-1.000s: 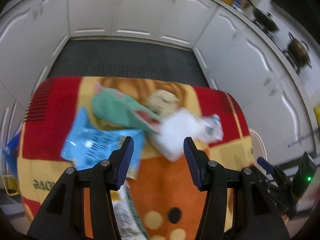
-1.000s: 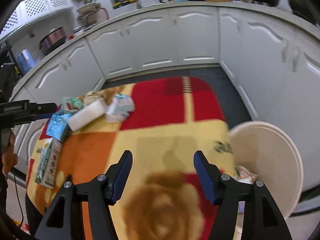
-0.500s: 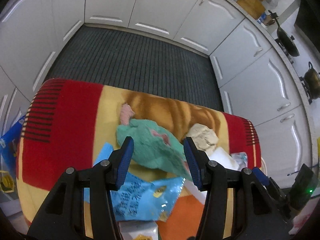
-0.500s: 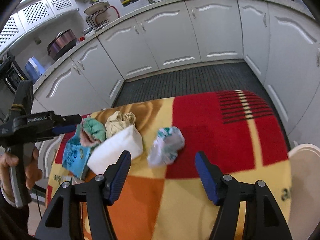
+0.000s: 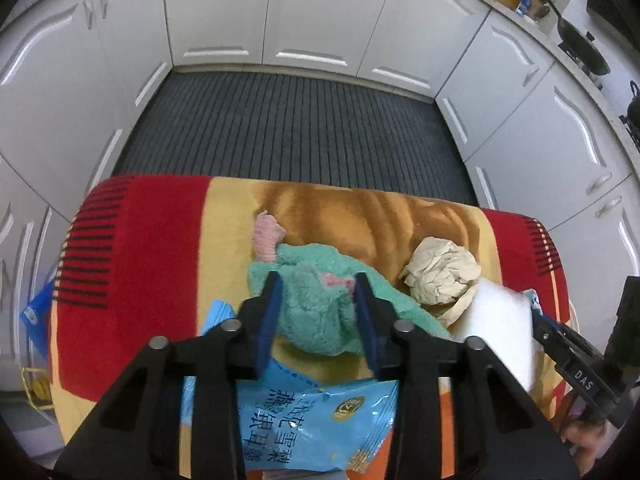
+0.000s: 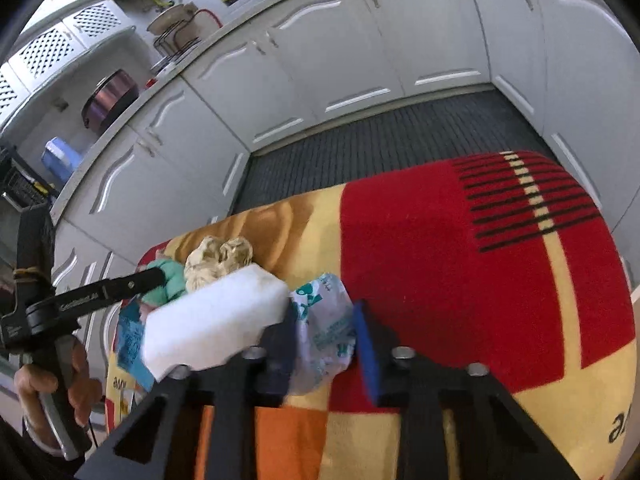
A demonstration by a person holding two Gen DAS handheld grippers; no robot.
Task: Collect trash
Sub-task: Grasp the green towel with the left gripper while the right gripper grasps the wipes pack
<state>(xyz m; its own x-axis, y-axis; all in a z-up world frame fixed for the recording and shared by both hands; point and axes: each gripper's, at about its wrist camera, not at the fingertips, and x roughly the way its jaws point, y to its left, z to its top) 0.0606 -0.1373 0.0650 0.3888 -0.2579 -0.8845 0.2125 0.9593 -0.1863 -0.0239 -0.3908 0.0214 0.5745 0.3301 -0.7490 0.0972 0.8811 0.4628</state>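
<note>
trash on blanket (image 5: 160, 240), green cloth (image 5: 316, 312) gripped

On the blanket (image 5: 152, 248), left wrist view: cloth (image 5: 316, 308) at centre, crumpled paper (image 5: 440, 272) to its right, snack packet (image 5: 312, 416) below, foam block (image 5: 500, 328) lower right

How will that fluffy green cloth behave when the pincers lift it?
The green cloth looks soft and plush, so it will probably droop. It bunches between the left gripper, whose jaws have just been closing, so it likely squashes easily. It overlaps the blue packet, which may shift.
</note>
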